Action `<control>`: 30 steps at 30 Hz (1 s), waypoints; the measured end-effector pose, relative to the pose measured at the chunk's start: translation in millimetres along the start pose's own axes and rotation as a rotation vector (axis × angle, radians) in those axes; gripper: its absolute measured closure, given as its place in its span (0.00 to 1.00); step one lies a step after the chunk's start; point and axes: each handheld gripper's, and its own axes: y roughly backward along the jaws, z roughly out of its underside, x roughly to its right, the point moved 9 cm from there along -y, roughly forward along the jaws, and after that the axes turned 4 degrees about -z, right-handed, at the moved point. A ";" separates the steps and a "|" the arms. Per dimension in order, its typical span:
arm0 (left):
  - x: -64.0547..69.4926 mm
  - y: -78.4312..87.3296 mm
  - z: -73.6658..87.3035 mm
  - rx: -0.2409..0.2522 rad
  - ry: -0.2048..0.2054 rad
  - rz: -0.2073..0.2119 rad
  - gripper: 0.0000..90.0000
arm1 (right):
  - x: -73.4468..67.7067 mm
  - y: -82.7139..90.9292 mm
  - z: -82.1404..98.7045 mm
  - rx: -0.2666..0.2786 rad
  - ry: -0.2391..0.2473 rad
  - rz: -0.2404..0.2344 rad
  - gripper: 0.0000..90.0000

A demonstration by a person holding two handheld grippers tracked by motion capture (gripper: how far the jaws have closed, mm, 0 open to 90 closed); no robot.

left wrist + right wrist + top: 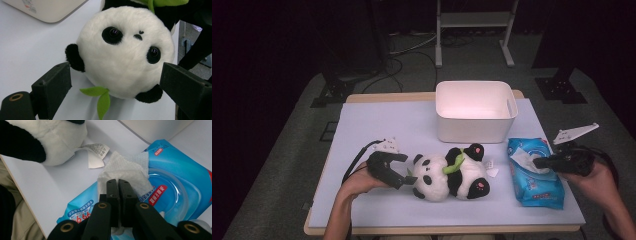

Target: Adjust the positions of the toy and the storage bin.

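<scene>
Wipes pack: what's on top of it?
A white wipe sticks up from the opening of the blue wipes pack, with the right gripper shut on it. The opening itself is covered by the wipe and jaws.

My left claw (408, 176) lies low with jaws spread wide; my right claw (539, 161) has its jaws pinched tight together.

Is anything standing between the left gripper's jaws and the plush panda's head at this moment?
Nothing visible does. The left gripper is open, its jaws standing either side of the plush panda, with a green leaf lying on the bare table between them. The right gripper is shut on a wipe from the blue wipes pack.
</scene>
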 end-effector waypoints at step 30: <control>7.9 -18.1 2.9 -0.028 -0.022 0.034 0.15 | -1.9 38.9 -30.7 0.056 0.010 -0.015 0.98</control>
